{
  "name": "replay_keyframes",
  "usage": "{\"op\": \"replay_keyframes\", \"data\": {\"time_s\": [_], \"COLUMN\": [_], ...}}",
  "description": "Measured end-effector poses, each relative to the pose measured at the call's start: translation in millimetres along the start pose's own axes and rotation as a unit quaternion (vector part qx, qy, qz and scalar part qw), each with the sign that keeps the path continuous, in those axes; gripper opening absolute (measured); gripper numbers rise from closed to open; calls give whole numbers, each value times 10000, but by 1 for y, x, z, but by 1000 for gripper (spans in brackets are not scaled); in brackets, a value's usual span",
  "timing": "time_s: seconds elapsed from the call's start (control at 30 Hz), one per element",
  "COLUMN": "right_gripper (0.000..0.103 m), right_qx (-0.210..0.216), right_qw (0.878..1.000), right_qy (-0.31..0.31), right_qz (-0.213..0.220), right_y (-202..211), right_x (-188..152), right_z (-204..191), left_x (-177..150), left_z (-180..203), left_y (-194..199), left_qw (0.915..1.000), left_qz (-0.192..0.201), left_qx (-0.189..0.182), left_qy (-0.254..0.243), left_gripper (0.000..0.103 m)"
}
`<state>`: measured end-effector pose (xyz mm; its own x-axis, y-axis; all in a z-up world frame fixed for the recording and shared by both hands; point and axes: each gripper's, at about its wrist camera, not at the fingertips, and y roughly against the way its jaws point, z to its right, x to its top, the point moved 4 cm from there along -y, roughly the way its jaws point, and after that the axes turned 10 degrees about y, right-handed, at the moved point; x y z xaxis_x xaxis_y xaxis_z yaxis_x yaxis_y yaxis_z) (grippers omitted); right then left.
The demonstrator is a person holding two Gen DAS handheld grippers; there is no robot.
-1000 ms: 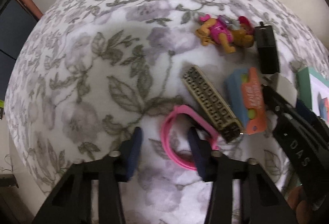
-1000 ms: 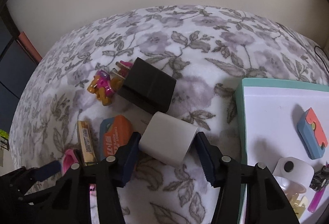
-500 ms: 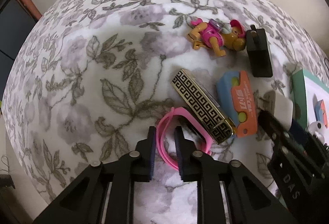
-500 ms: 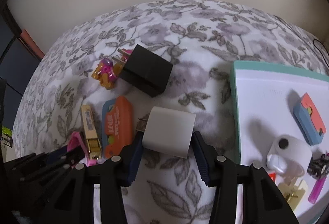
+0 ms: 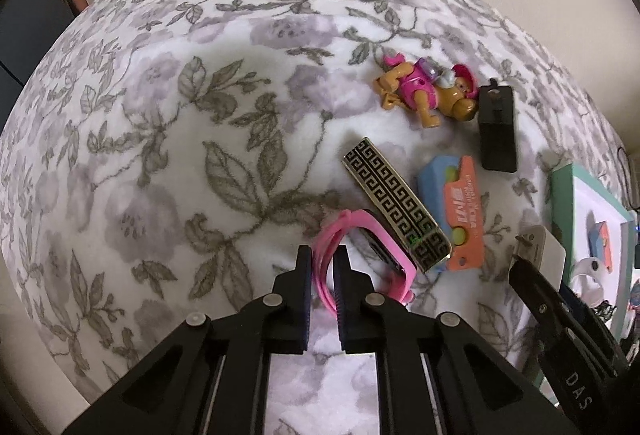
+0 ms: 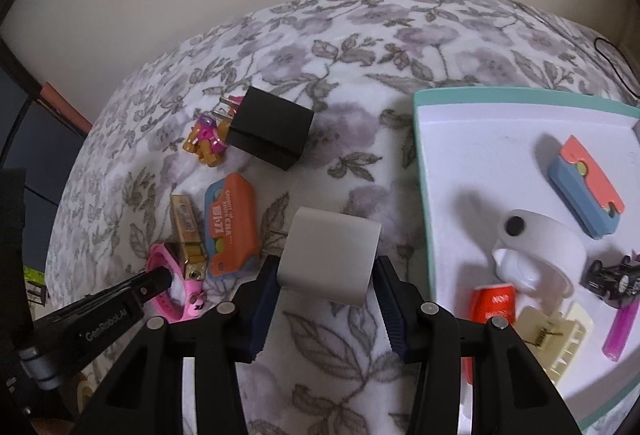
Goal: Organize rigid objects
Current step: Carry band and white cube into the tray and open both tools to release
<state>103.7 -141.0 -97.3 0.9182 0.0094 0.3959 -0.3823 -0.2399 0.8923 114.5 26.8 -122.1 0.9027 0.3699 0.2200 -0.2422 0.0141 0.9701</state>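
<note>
pink silicone is now pinched in my left claw point(image 5: 322, 271): its jaws have just been closing and are now as tight as they go, with a loop of the pink wristband point(image 5: 360, 259) squeezed between the pads, where a second ago they stood wide on either side of it. the band lies on the floral bedspread point(image 5: 168, 163) with its far edge against the gold patterned bar point(image 5: 394, 205), so i judge a lift could nudge that bar. my right claw point(image 6: 326, 285) has also narrowed over that second, and its pads now sit against both sides of the white plug adapter point(image 6: 330, 255), which looks gripped, though i cannot tell whether it is clear of the fabric. the right-hand view has shifted so the teal-rimmed tray point(image 6: 420, 155) takes up more of the frame, and the adapter sits just beside its near rim. the tray already carries several small pieces. the orange and blue case point(image 6: 232, 225), black charger point(image 6: 270, 131) and toy figure point(image 6: 206, 141) are loose on the bedspread. i read this as both picks made, with carrying to the tray next and three or four pieces left after that.
</note>
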Motion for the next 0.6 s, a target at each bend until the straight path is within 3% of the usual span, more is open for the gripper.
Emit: {"op": "replay_keyframes", "data": {"time_s": [0.6], "right_gripper": [50], "right_qx": [66], "right_qw": [9991], "right_qy": [-200], "right_qz": [378], "right_y": [65], "right_x": [-11], "right_z": [7], "left_x": [-5], "left_z": [13], "left_y": [82], "left_qw": [9958], "left_qz": [756], "left_qx": [-481], "left_qy": [-178], "left_gripper": [10]}}
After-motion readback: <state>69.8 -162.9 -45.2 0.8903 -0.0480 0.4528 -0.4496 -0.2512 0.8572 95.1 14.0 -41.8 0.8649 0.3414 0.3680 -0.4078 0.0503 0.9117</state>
